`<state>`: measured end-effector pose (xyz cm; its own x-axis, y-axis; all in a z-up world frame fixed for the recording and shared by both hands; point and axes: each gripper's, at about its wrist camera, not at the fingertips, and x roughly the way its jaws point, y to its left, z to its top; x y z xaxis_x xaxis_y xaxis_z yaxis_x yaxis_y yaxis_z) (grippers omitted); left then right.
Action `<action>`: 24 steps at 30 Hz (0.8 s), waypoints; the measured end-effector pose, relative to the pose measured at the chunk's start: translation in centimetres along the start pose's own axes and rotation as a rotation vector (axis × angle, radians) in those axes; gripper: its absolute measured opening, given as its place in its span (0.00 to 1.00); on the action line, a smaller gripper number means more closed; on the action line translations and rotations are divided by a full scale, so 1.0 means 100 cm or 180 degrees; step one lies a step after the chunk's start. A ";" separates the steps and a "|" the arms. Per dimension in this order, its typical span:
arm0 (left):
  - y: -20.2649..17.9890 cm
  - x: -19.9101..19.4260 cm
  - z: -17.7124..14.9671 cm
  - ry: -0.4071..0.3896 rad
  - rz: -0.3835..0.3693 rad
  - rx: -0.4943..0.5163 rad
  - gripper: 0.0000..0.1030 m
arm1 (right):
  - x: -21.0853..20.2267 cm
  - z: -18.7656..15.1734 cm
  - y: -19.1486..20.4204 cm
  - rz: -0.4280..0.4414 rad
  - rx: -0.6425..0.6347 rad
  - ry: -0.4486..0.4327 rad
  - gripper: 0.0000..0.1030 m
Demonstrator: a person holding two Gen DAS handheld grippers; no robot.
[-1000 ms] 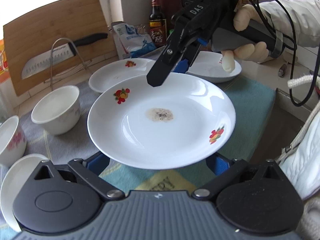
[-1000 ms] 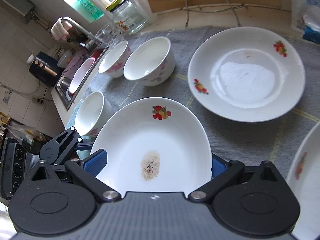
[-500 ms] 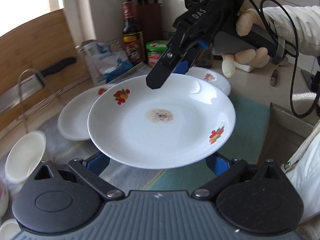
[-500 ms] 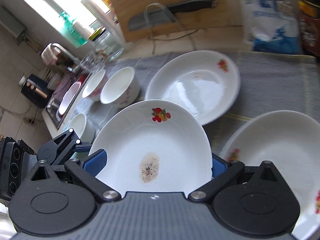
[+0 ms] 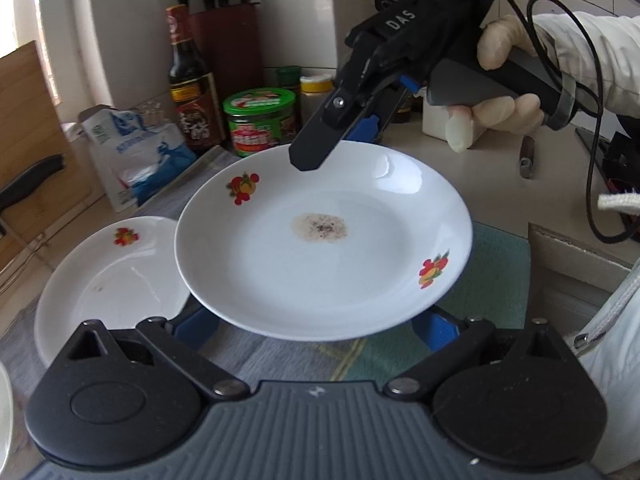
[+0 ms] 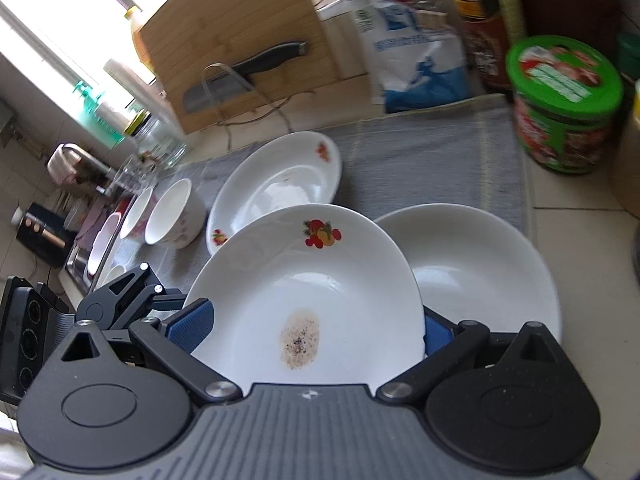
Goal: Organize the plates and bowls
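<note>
A white plate with fruit prints and a brown stain [image 5: 320, 264] [image 6: 312, 292] hangs above the counter, held from two sides. My left gripper [image 5: 316, 324] is shut on its near rim. My right gripper [image 6: 314, 328] is shut on the opposite rim, and its black finger lies over that edge [image 5: 308, 156]. A second fruit-print plate [image 5: 108, 280] [image 6: 276, 184] lies on the grey mat [image 6: 432, 152]. A third white plate [image 6: 480, 264] sits partly under the held one. Two bowls [image 6: 176, 212] stand further left.
A green-lidded jar [image 6: 564, 104], a dark sauce bottle [image 5: 192, 80], a blue-and-white bag [image 5: 132, 152] and a knife block [image 5: 224, 40] line the back. A cutting board with a knife [image 6: 240, 40] leans behind. The sink [image 6: 96, 248] is at the left.
The held plate has travelled right across the counter, away from the bowls, to above the third plate near the green jar. Both grips look unchanged.
</note>
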<state>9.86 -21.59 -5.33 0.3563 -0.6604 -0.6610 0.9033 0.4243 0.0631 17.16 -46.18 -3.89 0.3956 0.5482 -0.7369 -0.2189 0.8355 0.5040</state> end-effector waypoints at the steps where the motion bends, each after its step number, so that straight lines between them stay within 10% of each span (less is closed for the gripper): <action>1: 0.000 0.004 0.002 0.0010 -0.0014 0.0012 0.98 | -0.001 -0.001 -0.003 -0.0012 0.0012 -0.0008 1.00; 24: -0.001 0.046 0.024 0.0199 -0.0170 0.0129 0.98 | -0.006 -0.007 -0.052 -0.0066 0.0316 -0.0086 1.00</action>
<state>11.99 -26.19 -6.59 0.2930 -0.6408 -0.7096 0.9300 0.3633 0.0559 17.49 -50.84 -6.43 0.4232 0.5285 -0.7359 -0.1215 0.8380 0.5319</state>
